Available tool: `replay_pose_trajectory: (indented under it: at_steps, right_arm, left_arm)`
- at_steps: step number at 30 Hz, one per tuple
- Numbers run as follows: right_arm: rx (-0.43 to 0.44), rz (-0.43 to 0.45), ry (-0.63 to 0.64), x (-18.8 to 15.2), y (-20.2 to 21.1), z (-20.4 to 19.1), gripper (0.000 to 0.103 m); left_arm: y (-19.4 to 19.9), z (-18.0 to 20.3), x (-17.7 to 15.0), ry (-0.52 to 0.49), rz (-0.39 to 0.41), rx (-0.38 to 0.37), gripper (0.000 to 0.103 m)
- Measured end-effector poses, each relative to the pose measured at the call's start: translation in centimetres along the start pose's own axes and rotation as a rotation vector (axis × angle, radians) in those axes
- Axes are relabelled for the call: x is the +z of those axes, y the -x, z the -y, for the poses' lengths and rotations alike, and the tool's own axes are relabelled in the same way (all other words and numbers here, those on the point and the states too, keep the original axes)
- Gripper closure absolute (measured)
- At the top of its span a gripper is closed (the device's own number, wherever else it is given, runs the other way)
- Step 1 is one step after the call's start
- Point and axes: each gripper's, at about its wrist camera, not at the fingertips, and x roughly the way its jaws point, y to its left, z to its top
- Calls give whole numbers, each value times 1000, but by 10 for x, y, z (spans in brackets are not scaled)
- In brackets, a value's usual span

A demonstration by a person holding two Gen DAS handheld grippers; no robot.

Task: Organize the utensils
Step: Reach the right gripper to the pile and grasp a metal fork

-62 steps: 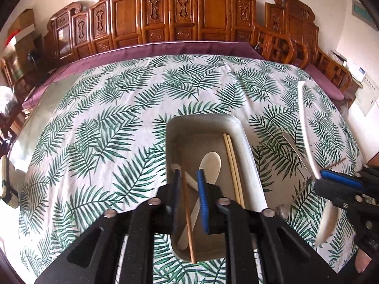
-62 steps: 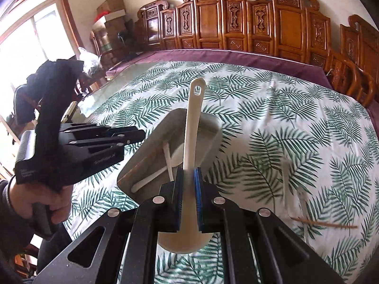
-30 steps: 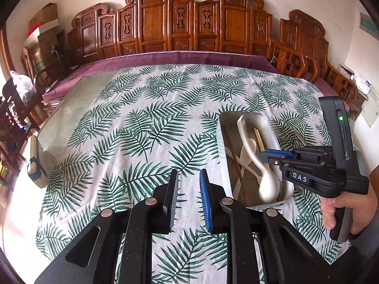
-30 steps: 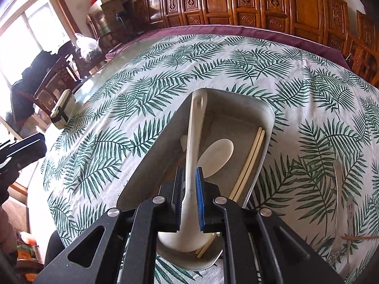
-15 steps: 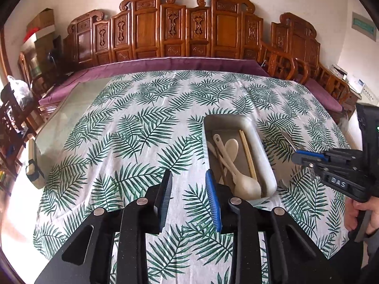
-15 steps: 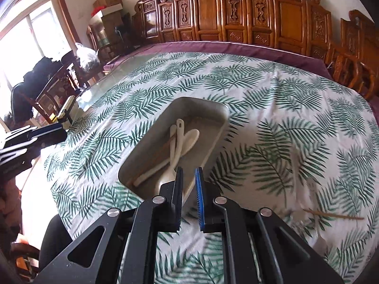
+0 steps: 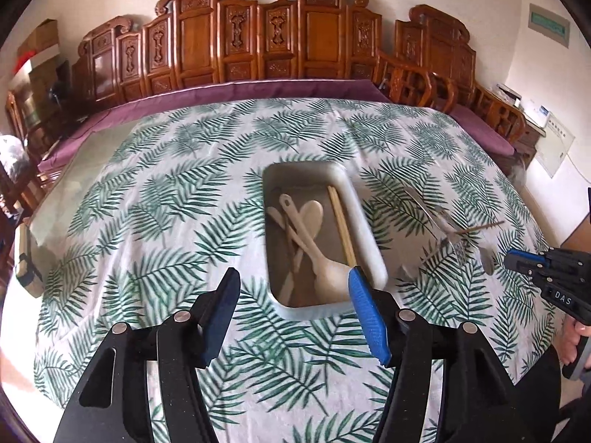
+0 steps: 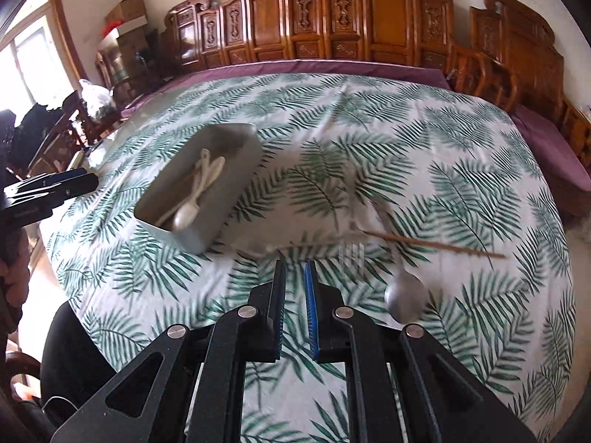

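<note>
I'm looking over my left gripper [image 7: 293,301], its fingers matt black plastic with ribbed blue pads, at a smooth, matt grey plastic tray [image 7: 364,221] just ahead. Inside are lying pale, satiny plastic spoons [image 7: 317,254] and bare wooden chopsticks [image 7: 341,221]. Ahead of my right gripper [image 8: 293,306], shiny metal cutlery [image 8: 404,299] and a rough wooden chopstick [image 8: 432,244] are resting on the soft, leaf-printed cloth [image 8: 461,170].

Leaf-print tablecloth [image 7: 155,199]; carved wooden chairs [image 7: 266,40]
</note>
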Motion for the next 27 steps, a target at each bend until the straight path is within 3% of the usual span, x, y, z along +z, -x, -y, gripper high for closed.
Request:
replay_pose_trajectory:
  at_steps: [12, 27]
  right_arm:
    - [-23, -36, -32, 0, -19, 33, 87]
    - [-63, -184, 62, 56, -127, 36, 87]
  left_arm:
    - [-17, 44, 5, -50, -8, -75, 44]
    - [-39, 63, 9, -86, -37, -110, 44]
